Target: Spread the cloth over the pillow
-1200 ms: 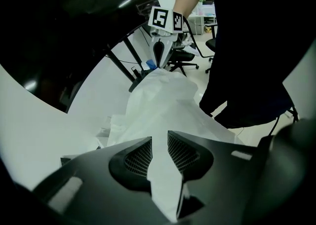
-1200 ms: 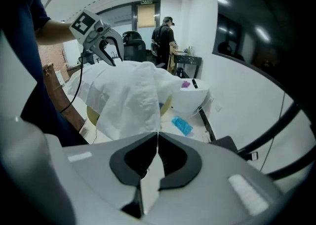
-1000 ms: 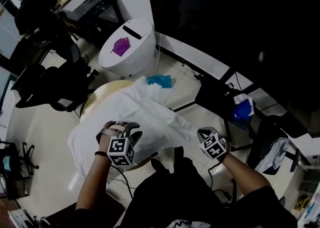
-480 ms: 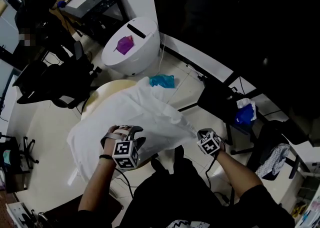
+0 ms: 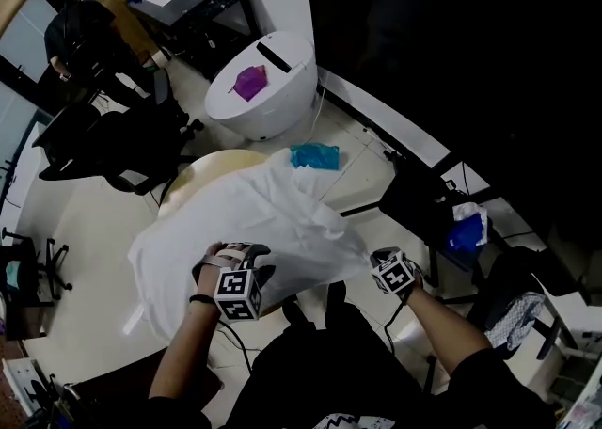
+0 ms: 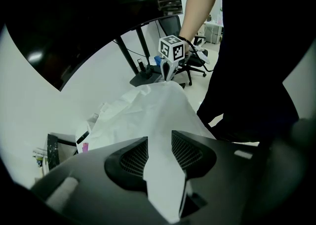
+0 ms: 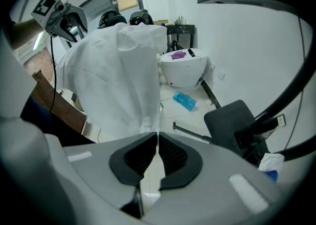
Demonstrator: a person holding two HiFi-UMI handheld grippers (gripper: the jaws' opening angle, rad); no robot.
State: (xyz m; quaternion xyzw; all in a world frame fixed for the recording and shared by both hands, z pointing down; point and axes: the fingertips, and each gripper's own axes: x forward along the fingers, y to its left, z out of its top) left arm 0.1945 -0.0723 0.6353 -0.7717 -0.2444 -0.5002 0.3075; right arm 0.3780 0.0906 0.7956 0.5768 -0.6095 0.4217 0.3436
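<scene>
Cloth's place: We see the cloth (image 5: 246, 220) mounded at the middle of the head view. Its near edge meets both grippers, and a cream round surface (image 5: 202, 171) peeks out at its 11 o'clock.
Pillow: We cannot make out the pillow itself. It may be under the cloth, or it may be that cream surface.
Right gripper: The right gripper (image 7: 157, 135) sits at the cloth's 4 o'clock corner. Its fingers are all but together and pinch a thin gather of the cloth at their tips.
Left gripper: The left gripper (image 6: 159, 138) sits at the cloth's 6 o'clock edge. Its fingers stand well apart and have just been opening. A strip of cloth lies loosely in the gap, and we do not see the pads pressing it.
Why held so: We judge that the right pinch keeps the corner drawn out towards 4 o'clock, which explains the taut ridge running to it. The left side looks to be letting its edge fall into place.
Cloth's look: It is white, thin and creased. It peaks near 1 o'clock, slopes down towards 8 o'clock, and one edge hangs lower there.
Task so far: The cloth seems largely laid out, but the right corner is not yet let go.
</scene>
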